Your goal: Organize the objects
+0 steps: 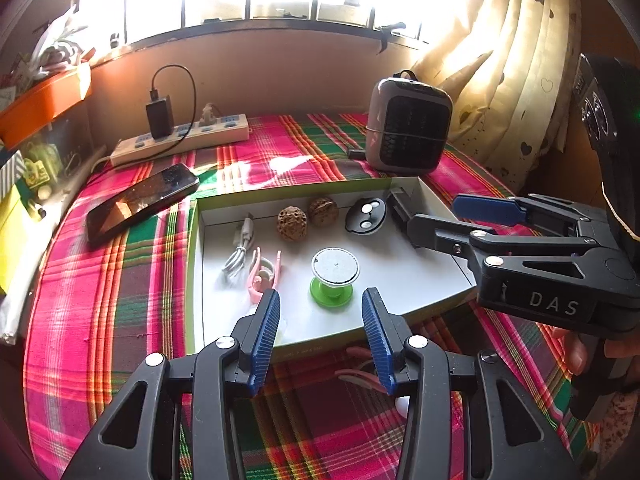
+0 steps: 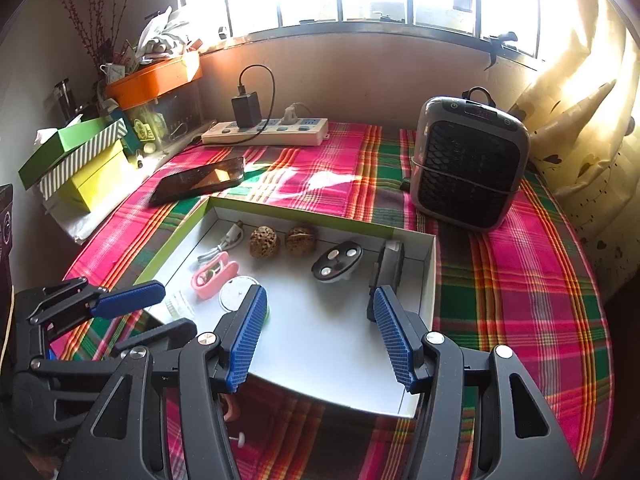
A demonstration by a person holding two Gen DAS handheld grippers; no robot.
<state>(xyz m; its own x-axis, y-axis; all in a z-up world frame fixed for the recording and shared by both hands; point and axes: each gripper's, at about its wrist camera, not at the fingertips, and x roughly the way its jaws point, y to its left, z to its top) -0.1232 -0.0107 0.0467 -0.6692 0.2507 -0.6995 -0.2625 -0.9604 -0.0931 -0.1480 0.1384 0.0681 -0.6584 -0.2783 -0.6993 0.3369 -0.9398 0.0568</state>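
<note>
A shallow cardboard tray (image 2: 430,280), white inside with a green outer rim, lies on a plaid cloth (image 2: 520,280) of pink, green and orange weave.

Contents, along the far wall from left to right: a coiled grey cable (image 1: 242,248), two rough, pitted walnuts (image 1: 293,223) (side by side, near but apart), a flat black oval disc (image 1: 366,216) with three metal studs, and a dark block (image 2: 390,264) leaning in the far right corner. Nearer the middle sit a pink plastic clip (image 1: 262,274) and a green plastic spool (image 1: 334,276) with a round grey top. The right and near part of the tray floor is bare white card, giving open room.

Left claw (image 1: 320,336): ribbed blue pads (image 1: 266,340) apart, nothing between them, hovering over the tray's near edge. Right claw (image 2: 318,336): pads likewise apart and empty, above the tray's near half.

Outside the tray, on the cloth just before its near edge, a second pink piece (image 1: 360,376) lies partly hidden behind the left claw.

Beyond the far rim: a glossy black phone (image 2: 198,180), a white power strip (image 2: 266,130) with a black charger (image 2: 247,110) plugged in, and a rounded grey heater (image 2: 470,164) with a mesh front. Stacked boxes (image 2: 80,164) crowd the left edge.
</note>
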